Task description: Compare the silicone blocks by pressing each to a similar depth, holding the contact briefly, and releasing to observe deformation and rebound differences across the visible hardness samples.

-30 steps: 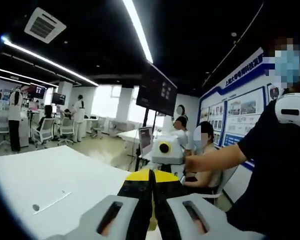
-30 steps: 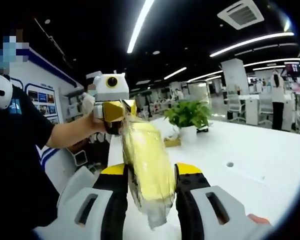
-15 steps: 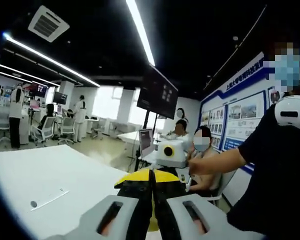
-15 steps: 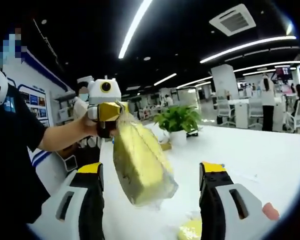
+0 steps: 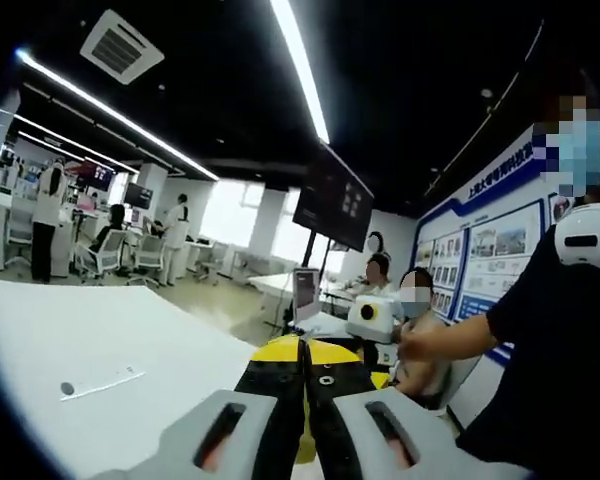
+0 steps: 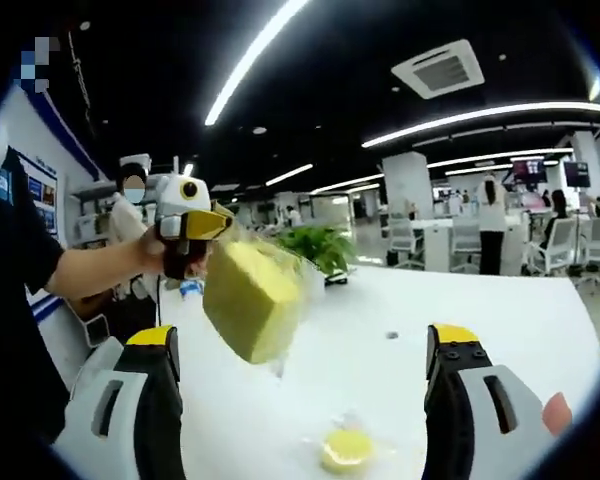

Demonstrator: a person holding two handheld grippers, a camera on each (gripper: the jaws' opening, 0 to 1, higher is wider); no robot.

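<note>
Above the tabletop [image 6: 460, 330], left gripper [image 6: 208, 222] fingers clamp yellow block [image 6: 250, 300], right gripper [image 6: 305, 400] fingers apart: release/rebound check, next re-squeeze w/ similar depth.

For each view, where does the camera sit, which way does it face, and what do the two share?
Left gripper view: rides the left gripper, jaws shut, facing across the white table toward the right gripper and the person's arm.
Right gripper view: rides the right gripper, jaws wide apart, facing the left gripper holding a bagged yellow block; a smaller yellow piece lies below.
Shared: the table, the person, each other's gripper.
</note>
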